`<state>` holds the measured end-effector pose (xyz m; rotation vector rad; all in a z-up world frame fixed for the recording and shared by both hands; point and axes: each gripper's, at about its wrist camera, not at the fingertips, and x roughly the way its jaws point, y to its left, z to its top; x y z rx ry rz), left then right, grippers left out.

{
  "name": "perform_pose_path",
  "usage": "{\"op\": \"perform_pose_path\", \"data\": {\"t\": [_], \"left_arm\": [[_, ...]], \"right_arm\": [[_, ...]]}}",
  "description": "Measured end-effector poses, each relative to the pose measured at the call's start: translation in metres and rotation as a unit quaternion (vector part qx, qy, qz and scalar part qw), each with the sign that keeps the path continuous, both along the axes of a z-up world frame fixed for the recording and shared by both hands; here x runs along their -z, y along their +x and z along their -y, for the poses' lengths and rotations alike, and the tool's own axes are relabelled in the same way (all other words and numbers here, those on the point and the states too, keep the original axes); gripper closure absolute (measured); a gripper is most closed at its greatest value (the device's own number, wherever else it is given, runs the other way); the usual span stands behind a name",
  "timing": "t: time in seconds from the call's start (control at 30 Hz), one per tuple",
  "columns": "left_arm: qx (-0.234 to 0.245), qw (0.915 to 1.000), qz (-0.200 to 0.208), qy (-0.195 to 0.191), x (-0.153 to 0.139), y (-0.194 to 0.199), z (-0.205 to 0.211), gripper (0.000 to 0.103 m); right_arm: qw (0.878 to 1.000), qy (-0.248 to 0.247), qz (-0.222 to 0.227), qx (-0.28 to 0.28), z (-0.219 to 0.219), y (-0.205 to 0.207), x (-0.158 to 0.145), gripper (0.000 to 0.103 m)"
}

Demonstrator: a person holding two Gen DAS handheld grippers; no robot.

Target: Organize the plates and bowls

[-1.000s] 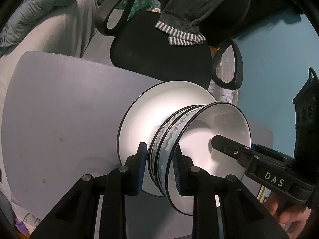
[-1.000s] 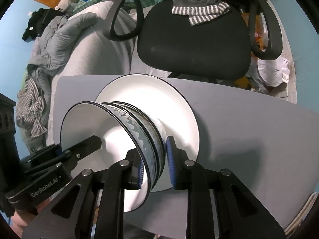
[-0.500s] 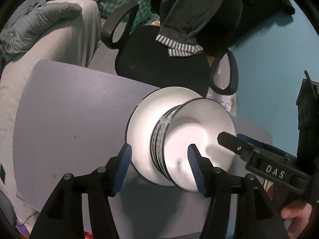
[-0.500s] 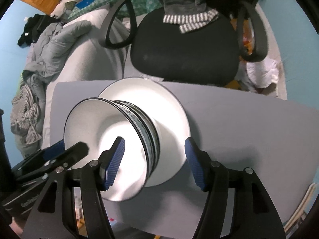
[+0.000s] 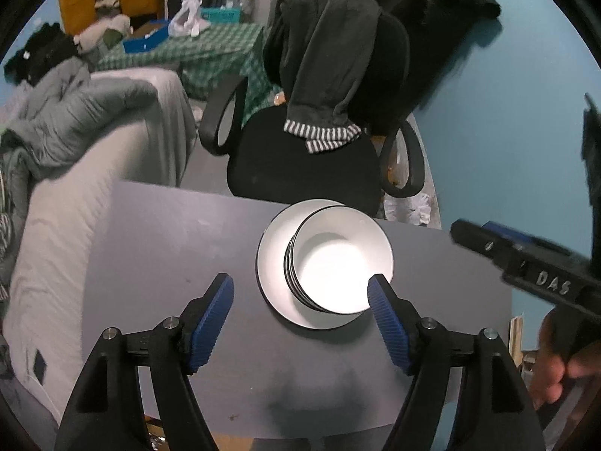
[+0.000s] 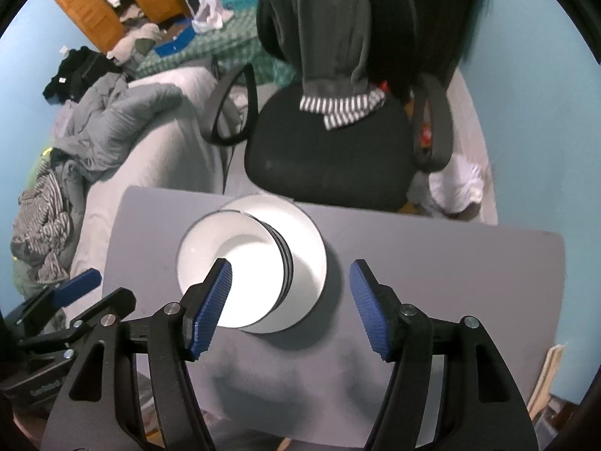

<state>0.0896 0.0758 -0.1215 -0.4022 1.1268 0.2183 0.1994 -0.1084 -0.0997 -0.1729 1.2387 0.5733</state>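
A stack of white bowls with dark rims (image 5: 338, 267) sits on a white plate (image 5: 272, 263) on the grey table (image 5: 169, 255). It also shows in the right wrist view as bowls (image 6: 233, 255) on the plate (image 6: 308, 255). My left gripper (image 5: 300, 319) is open and empty, raised above and in front of the stack. My right gripper (image 6: 289, 300) is open and empty, also raised above the stack. The right gripper shows at the right edge of the left wrist view (image 5: 526, 263).
A black office chair (image 5: 300, 165) draped with dark clothes stands right behind the table's far edge. A bed with grey bedding (image 5: 75, 143) lies to the left. A blue wall (image 5: 507, 131) is on the right.
Both grippers opened and let go of the bowl stack, then pulled up and back away from it. The stack stays on the plate.
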Motion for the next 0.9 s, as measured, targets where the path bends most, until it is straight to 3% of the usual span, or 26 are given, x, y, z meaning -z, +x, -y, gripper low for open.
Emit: {"op": "perform_pose_path", "data": {"t": [0.2, 0.43, 0.9], "left_arm": [[0.004, 0.9992, 0.032, 0.023, -0.037, -0.013, 0.004, 0.023], [0.004, 0.9964, 0.075, 0.041, -0.079, -0.025, 0.007, 0.016], [0.008, 0.9938, 0.109, 0.023, -0.115, -0.044, 0.006, 0.016]], "right_arm": [[0.999, 0.005, 0.052, 0.009, 0.01, -0.01, -0.041, 0.038], [0.997, 0.01, 0.08, 0.022, 0.02, -0.023, -0.073, 0.038], [0.991, 0.008, 0.125, 0.042, 0.025, -0.047, -0.108, 0.038]]}}
